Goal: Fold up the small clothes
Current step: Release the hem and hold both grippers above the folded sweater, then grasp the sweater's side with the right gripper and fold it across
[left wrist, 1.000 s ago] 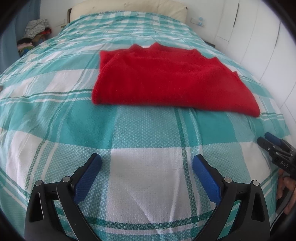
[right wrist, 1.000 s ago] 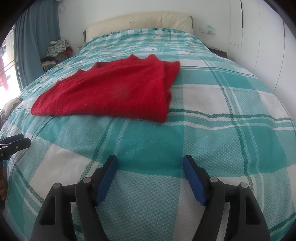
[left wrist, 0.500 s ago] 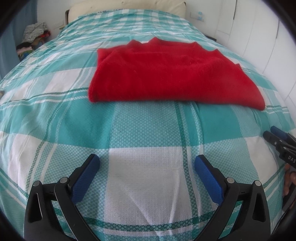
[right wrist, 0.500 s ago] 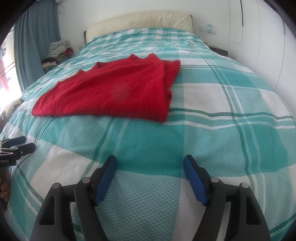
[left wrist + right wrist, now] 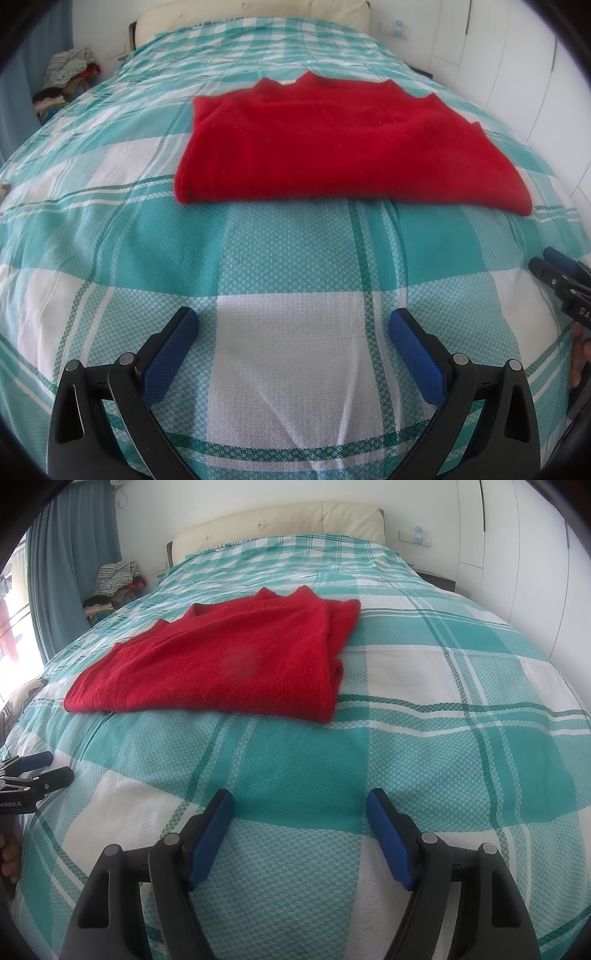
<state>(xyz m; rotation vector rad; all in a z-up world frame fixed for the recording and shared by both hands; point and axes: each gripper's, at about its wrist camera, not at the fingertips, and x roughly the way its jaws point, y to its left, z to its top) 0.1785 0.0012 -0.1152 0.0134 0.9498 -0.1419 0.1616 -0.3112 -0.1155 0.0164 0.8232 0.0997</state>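
A red knit sweater [image 5: 343,144] lies folded flat on the teal and white checked bed [image 5: 288,266], its neckline toward the headboard. It also shows in the right wrist view [image 5: 221,664], left of centre. My left gripper [image 5: 293,321] is open and empty, hovering over the bedspread well short of the sweater's near edge. My right gripper [image 5: 299,801] is open and empty, also short of the sweater and to its right. Each gripper shows at the edge of the other's view: the right one [image 5: 554,264], the left one [image 5: 40,764].
A cream headboard [image 5: 280,520] stands at the far end of the bed. A pile of clothes [image 5: 114,579] sits by the blue curtain [image 5: 70,561] at the far left. White wardrobe doors [image 5: 524,554] line the right side.
The left gripper has turned a little, so the sweater sits more squarely ahead and slightly nearer. The right gripper has barely moved. Both stay open.
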